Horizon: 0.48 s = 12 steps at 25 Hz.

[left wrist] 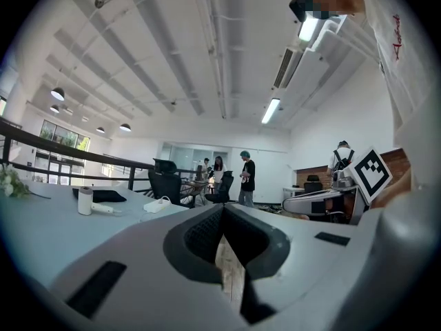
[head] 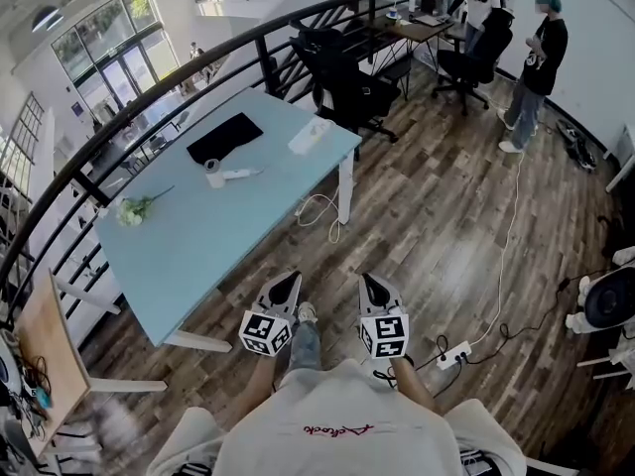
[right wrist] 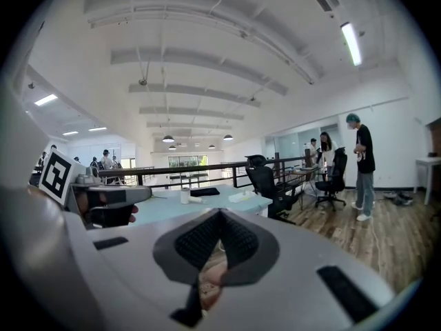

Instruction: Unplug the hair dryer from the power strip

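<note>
A white hair dryer (head: 223, 175) lies on the light blue table (head: 198, 236), beside a black mat (head: 224, 138). A white power strip (head: 311, 135) rests near the table's far corner, and a white cord (head: 322, 211) hangs off that edge. My left gripper (head: 295, 276) and right gripper (head: 367, 278) are side by side over the wooden floor, close to my body and short of the table. Both are shut with nothing between the jaws. The left gripper view shows the hair dryer (left wrist: 86, 201) and power strip (left wrist: 158, 205) far ahead; the right gripper view shows them too (right wrist: 185, 196), (right wrist: 242, 197).
Black office chairs (head: 347, 82) stand past the table's far end. A dark railing (head: 149, 102) runs behind the table. A second power strip (head: 452, 355) with cables lies on the floor at right, near a fan (head: 610, 300). People (head: 536, 67) stand far back. Flowers (head: 134, 208) lie on the table.
</note>
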{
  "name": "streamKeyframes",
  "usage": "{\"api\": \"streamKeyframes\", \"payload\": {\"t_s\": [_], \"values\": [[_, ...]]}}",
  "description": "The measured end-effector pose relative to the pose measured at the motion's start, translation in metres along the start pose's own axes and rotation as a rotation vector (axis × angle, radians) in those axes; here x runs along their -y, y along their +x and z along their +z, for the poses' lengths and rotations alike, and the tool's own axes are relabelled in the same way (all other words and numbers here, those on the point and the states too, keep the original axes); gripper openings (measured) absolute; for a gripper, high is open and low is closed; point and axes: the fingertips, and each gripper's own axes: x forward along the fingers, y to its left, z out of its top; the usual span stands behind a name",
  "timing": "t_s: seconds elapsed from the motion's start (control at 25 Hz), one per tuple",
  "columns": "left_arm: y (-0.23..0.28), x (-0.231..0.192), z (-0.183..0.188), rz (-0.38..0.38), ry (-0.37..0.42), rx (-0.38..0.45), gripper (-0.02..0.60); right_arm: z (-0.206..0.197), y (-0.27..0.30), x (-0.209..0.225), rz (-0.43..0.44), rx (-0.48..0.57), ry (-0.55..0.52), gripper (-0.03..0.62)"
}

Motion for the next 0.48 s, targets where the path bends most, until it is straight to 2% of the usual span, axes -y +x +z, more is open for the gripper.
{"api": "streamKeyframes", "payload": {"t_s": [0.48], "values": [[0.072, -0.085, 0.006, -0.015, -0.031, 0.008, 0.008, 0.025, 0.106, 0.012, -0.007, -0.024, -0.031, 0.014]]}}
